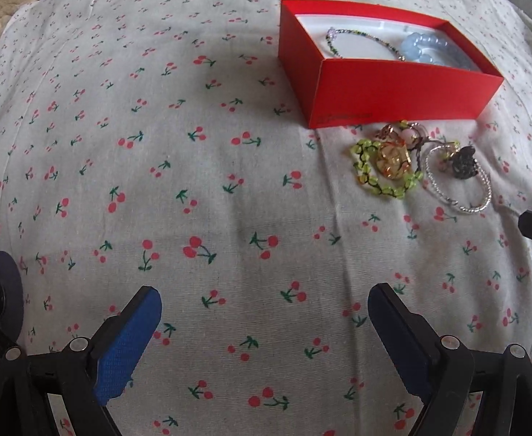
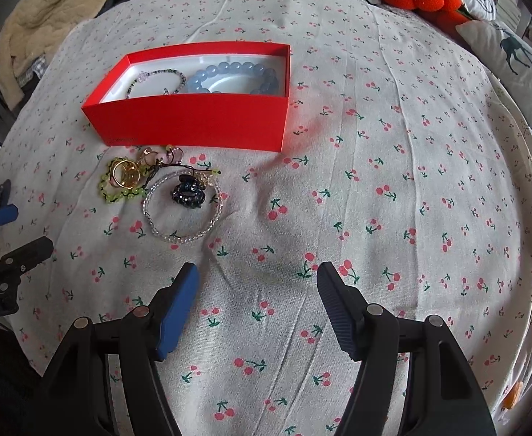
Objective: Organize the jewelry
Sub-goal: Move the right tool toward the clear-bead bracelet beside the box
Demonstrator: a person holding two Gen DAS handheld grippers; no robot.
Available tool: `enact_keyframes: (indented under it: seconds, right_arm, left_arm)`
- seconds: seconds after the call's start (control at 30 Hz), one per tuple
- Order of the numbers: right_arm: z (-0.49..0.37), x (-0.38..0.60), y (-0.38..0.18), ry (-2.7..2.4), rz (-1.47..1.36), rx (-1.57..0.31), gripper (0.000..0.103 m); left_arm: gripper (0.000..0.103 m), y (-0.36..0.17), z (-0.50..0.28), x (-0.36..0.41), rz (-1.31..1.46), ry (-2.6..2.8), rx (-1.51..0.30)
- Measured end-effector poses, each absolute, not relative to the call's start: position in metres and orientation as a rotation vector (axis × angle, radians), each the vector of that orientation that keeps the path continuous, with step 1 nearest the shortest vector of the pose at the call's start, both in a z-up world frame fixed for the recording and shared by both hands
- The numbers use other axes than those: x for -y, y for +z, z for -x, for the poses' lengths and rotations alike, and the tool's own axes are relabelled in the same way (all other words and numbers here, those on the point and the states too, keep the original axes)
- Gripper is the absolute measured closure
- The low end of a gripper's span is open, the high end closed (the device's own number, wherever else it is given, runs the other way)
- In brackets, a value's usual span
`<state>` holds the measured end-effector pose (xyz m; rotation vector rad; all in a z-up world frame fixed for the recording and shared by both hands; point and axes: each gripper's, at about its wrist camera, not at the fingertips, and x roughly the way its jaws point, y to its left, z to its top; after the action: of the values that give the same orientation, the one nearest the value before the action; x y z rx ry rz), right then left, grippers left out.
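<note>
We see our left gripper (image 1: 264, 321) and right gripper (image 2: 257, 292) built alike: black angular plastic arms, round silver pivot screws, blue textured finger pads (image 1: 128, 356), white "Robot.AI" lettering on one body.

The left gripper (image 1: 264, 312) is reaching up from the bottom of its own view, its two blue-padded fingers (image 1: 126, 348) standing wide apart and gripping nothing. The right gripper (image 2: 257, 303) is rising likewise from the bottom centre of its frame, jaws spread, nothing between them. The left gripper is also showing at the right view's left edge.
</note>
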<state>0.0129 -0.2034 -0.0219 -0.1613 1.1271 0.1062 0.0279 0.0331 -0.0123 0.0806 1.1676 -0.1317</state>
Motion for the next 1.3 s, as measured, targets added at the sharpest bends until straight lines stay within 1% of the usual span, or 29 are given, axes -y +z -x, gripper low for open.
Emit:
enact_keyframes:
  seconds: [0.37,0.5,0.7,0.93,0.97,1.0,1.07,1.23,1.3]
  right_arm:
    - [-0.033,0.191,-0.03,0.125,0.078,-1.15,0.033]
    - [-0.042,0.176,-0.04,0.128,0.094,-1.16,0.033]
    - [-0.05,0.154,-0.048,0.138,0.155,-1.142,0.026]
    - [-0.059,0.147,-0.052,0.132,0.161,-1.118,0.026]
    - [-0.059,0.146,-0.051,0.132,0.16,-1.118,0.029]
    - [-0.059,0.148,-0.05,0.135,0.161,-1.116,0.037]
    - [-0.058,0.148,-0.048,0.142,0.169,-1.111,0.047]
    - [-0.053,0.152,-0.043,0.158,0.172,-1.112,0.051]
    - [-0.051,0.154,-0.041,0.166,0.165,-1.113,0.051]
  left_arm:
    - [0.008,-0.02,-0.037,-0.042,-0.029,-0.128,-1.218]
    - [0.008,-0.023,-0.041,-0.041,-0.032,-0.128,-1.23]
    - [0.008,-0.026,-0.045,-0.045,-0.041,-0.131,-1.236]
    - [0.008,-0.027,-0.046,-0.045,-0.043,-0.133,-1.242]
    - [0.008,-0.027,-0.046,-0.045,-0.043,-0.133,-1.242]
    - [0.008,-0.027,-0.046,-0.045,-0.043,-0.134,-1.242]
    - [0.008,-0.027,-0.047,-0.045,-0.041,-0.136,-1.241]
    - [0.008,-0.026,-0.048,-0.045,-0.035,-0.149,-1.234]
    - [0.008,-0.025,-0.047,-0.045,-0.026,-0.166,-1.225]
